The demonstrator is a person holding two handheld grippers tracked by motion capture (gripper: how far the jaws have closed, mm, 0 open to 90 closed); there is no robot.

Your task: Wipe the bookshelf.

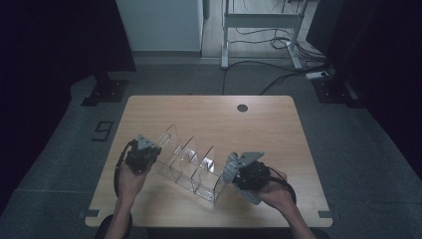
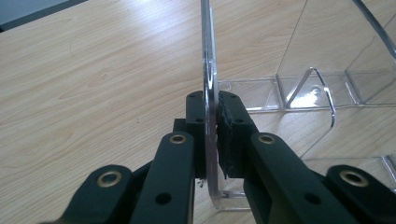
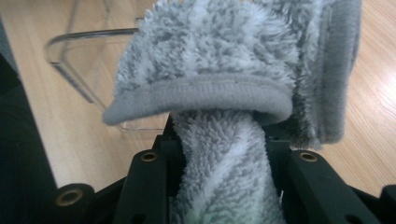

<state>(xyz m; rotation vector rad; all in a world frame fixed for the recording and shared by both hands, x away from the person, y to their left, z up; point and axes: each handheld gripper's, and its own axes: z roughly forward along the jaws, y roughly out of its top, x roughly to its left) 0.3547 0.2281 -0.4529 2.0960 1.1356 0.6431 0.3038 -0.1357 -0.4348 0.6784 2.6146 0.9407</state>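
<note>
The left gripper (image 2: 212,122) is clamped on the end wall of a clear acrylic rack (image 2: 322,88); the high view shows that rack (image 1: 191,167) lying slantwise on the table (image 1: 268,129) between both hands. The right gripper (image 3: 224,140) pinches a grey fluffy cloth (image 3: 219,70), seemingly against the rack's near end.

Cloth (image 3: 219,88) hides rack (image 3: 88,60); edges crop cloth.

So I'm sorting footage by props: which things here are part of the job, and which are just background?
In use:
clear acrylic rack
grey fluffy cloth
left gripper
right gripper

Background:
white desk frame
floor cables
power strip
</note>
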